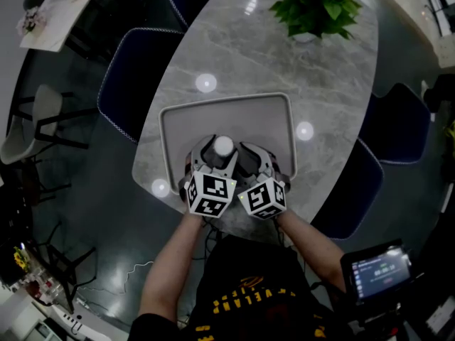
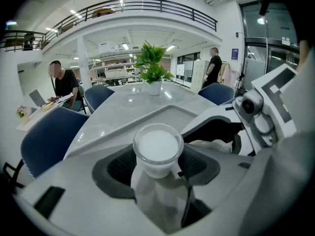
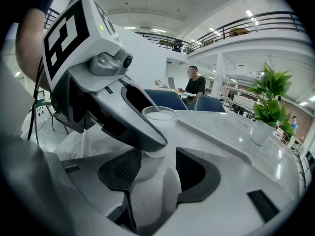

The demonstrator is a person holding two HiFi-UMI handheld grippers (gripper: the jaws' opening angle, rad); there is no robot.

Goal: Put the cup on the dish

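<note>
A small clear cup with a white inside stands upright between the jaws of my left gripper, which is shut on it near the front of the grey tray. The left gripper view has the cup dead centre between the dark pads. My right gripper sits close beside it on the right, jaws apart with only pale tray surface between them. Its view shows the cup partly behind the left gripper's jaw. Whether the cup touches the tray is unclear. No separate dish shows.
The tray lies on an oval marble table with a potted plant at the far end. Blue chairs stand on the left and another on the right. A screen device sits by the person's right side.
</note>
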